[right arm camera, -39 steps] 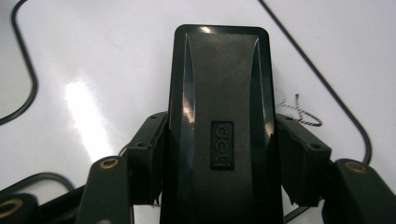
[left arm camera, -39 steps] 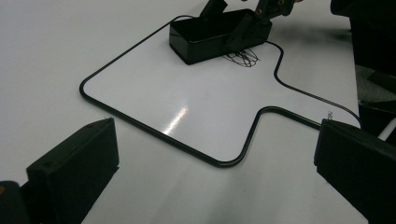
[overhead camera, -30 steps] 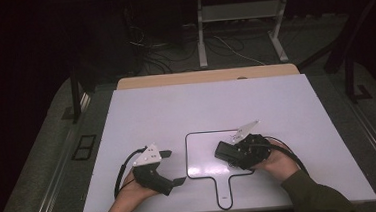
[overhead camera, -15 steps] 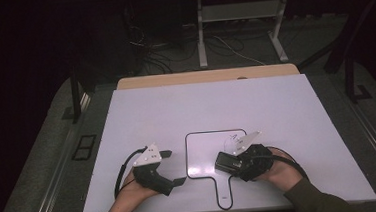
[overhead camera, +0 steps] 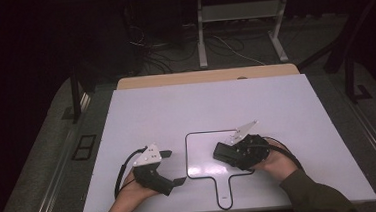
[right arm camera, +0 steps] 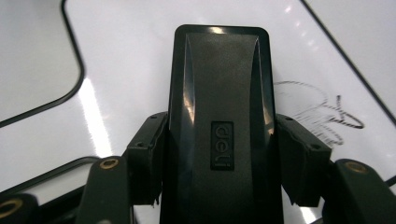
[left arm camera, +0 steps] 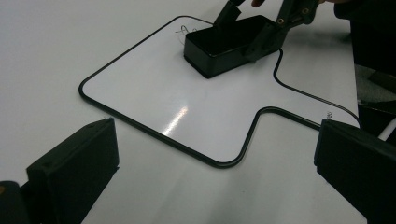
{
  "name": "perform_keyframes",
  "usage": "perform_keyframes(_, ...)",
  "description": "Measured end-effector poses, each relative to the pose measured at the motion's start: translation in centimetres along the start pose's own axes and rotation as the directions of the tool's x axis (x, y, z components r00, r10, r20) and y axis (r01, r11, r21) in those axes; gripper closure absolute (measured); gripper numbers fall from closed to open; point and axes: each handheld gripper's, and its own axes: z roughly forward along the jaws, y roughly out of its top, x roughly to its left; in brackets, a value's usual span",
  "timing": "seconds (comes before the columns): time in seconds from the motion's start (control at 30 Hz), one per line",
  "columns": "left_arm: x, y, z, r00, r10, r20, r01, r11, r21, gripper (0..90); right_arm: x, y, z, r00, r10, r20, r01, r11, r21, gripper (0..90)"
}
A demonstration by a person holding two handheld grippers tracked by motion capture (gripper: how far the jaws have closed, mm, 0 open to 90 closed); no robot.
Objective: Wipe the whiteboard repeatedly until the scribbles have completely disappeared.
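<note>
Right gripper (right arm camera: 217, 163) clamps black eraser (right arm camera: 219, 107) on whiteboard (overhead camera: 204, 155), scribble (right arm camera: 322, 114) just beside | left gripper (overhead camera: 172, 167) jaws apart, resting on counter (overhead camera: 201, 105)

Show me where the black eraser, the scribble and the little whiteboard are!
black eraser (right arm camera: 219, 116): right gripper view, middle of its top face.
scribble (right arm camera: 322, 116): right gripper view, middle of the pen marks.
whiteboard (left arm camera: 177, 102): left gripper view, bare glossy surface.
</note>
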Motion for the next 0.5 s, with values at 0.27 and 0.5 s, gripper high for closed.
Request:
perform_keyframes(0.27,0.0,0.0,0.0,1.0,0.0,0.0,0.0,1.0,0.003,0.0,-1.9,0.7,0.5,0.9997,0.024,0.007,-0.024,1.0,-0.003,39.1)
perform_keyframes(0.5,0.0,0.0,0.0,1.0,0.001,0.002,-0.001,1.0,0.003,0.0,-3.7,1.2,1.0,0.9983,0.054,0.021,-0.054,0.998,-0.01,39.1)
